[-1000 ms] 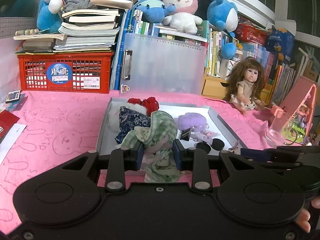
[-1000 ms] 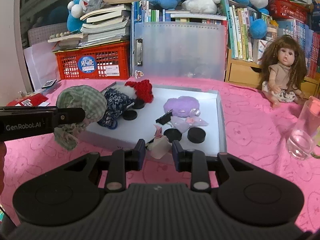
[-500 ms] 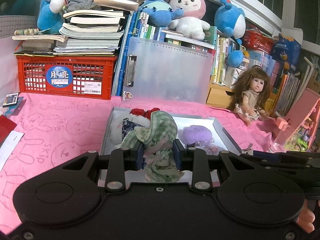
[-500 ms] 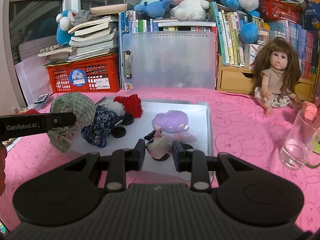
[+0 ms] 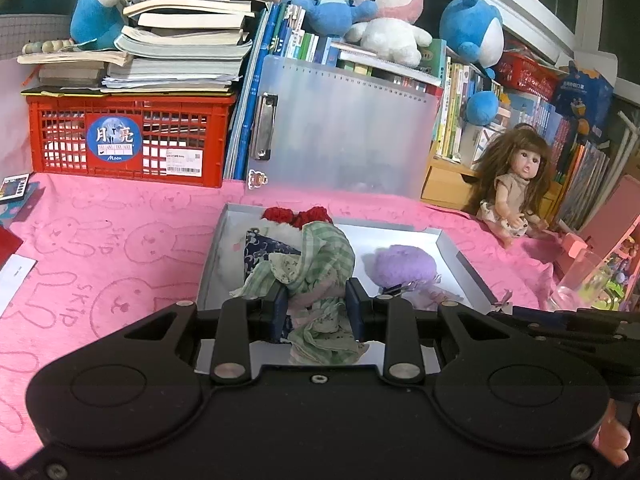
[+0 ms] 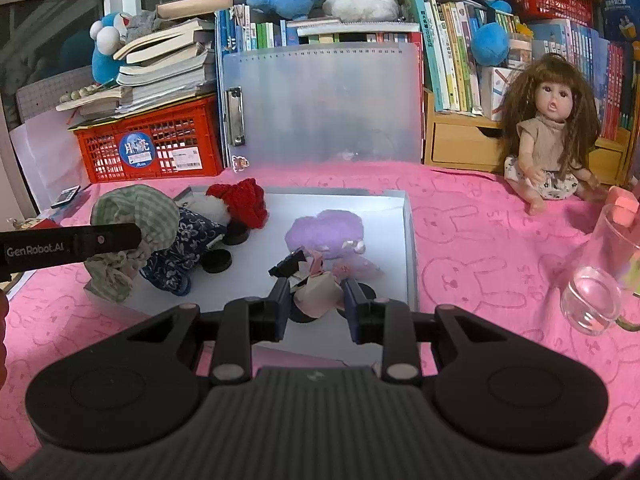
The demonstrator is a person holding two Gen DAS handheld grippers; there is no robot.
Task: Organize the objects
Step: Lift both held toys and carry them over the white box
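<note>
My left gripper (image 5: 317, 309) is shut on a green checked cloth bundle (image 5: 320, 268) and holds it over the near left part of the white tray (image 5: 460, 256). The bundle also shows in the right wrist view (image 6: 132, 216) with the left gripper's finger (image 6: 76, 240) across it. My right gripper (image 6: 316, 305) is shut on a small pink-and-cream hair clip (image 6: 316, 296) above the tray's near edge (image 6: 410, 240). In the tray lie a blue patterned pouch (image 6: 182, 240), a red knitted piece (image 6: 240, 200), a purple fluffy piece (image 6: 328, 230) and black round discs (image 6: 218, 261).
A pink cloth (image 6: 480, 232) covers the table. A doll (image 6: 548, 136) sits at the back right. A glass cup (image 6: 596, 292) stands at the right. A red crate (image 5: 128, 136) with books, a translucent clipboard (image 5: 344, 128), bookshelves and plush toys line the back.
Both grippers have risen and drawn back a little, each still holding its item. The hair clip came up off the tray's near edge with the right gripper.
</note>
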